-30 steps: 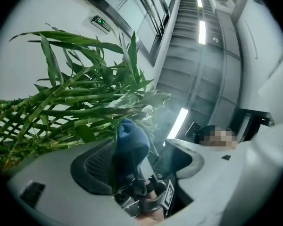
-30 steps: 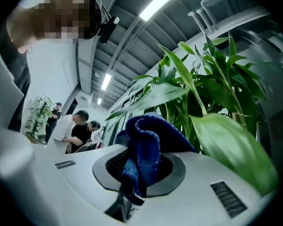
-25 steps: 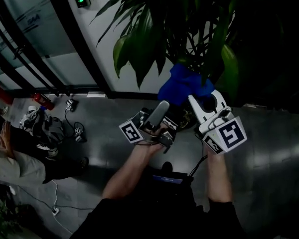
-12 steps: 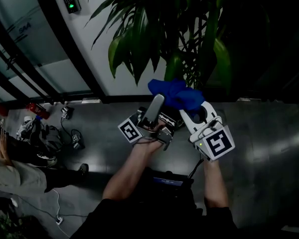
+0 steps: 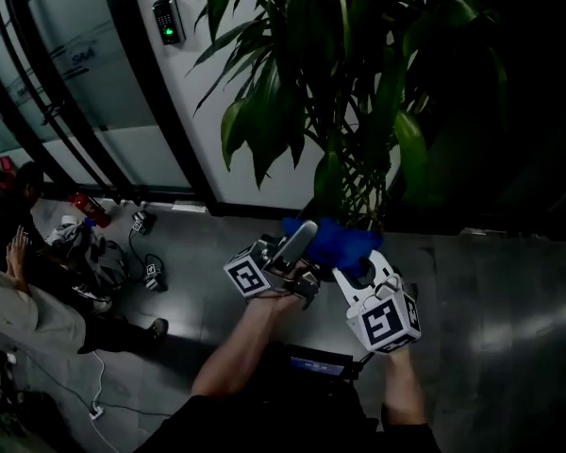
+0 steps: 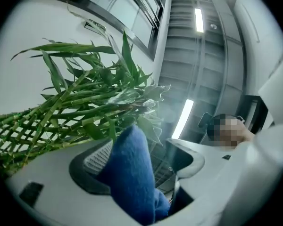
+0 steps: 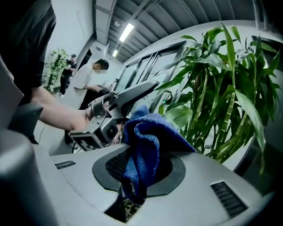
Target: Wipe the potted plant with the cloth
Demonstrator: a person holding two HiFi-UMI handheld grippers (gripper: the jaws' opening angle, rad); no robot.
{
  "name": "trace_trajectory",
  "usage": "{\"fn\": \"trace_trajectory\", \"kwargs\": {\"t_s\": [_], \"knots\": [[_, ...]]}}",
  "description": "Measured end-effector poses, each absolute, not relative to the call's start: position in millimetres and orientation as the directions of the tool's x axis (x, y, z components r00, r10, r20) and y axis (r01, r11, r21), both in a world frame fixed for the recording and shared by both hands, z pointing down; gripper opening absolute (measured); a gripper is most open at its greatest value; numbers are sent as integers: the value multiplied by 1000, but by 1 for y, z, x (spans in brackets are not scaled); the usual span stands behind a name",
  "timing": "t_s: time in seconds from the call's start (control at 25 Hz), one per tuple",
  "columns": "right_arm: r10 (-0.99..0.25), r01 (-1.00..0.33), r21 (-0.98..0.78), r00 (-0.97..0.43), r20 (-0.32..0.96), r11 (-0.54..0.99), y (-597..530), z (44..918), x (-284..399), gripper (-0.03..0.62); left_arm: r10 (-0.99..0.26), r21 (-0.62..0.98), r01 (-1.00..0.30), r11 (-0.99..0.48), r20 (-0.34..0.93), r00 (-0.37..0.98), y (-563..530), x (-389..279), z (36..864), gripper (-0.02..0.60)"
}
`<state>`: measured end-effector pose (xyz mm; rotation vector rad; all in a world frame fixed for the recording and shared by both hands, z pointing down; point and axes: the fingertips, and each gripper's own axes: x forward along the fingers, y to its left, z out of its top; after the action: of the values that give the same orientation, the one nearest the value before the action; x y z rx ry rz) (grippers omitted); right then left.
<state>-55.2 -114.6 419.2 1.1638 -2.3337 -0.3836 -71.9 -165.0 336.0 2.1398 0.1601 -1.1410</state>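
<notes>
Right gripper (image 5: 357, 264) sank, pinching the one cloth (image 5: 335, 242) below one plant (image 5: 340, 111).

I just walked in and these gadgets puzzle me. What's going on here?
A person stands in front of a tall potted plant with a handheld gripper in each hand. The right gripper is clamped on a blue cloth. The left gripper has its jaws open around another fold of the cloth, with one pad touching it. The cloth is low by the stalks. Whether it touches the plant isn't clear.
</notes>
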Motion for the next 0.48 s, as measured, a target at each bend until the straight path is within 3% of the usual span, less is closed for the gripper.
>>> {"fn": "trace_trajectory", "kwargs": {"t_s": [0.12,0.48], "knots": [[-770,-647,418,-534,348,638,-95,433,-55,75,-228,529,349,-774,-746,625,-160,-83,345,350],[-725,-689,233,-624,291,686,-55,450,-30,75,-357,580,190,-792,-692,627,-138,-124,372,350]]}}
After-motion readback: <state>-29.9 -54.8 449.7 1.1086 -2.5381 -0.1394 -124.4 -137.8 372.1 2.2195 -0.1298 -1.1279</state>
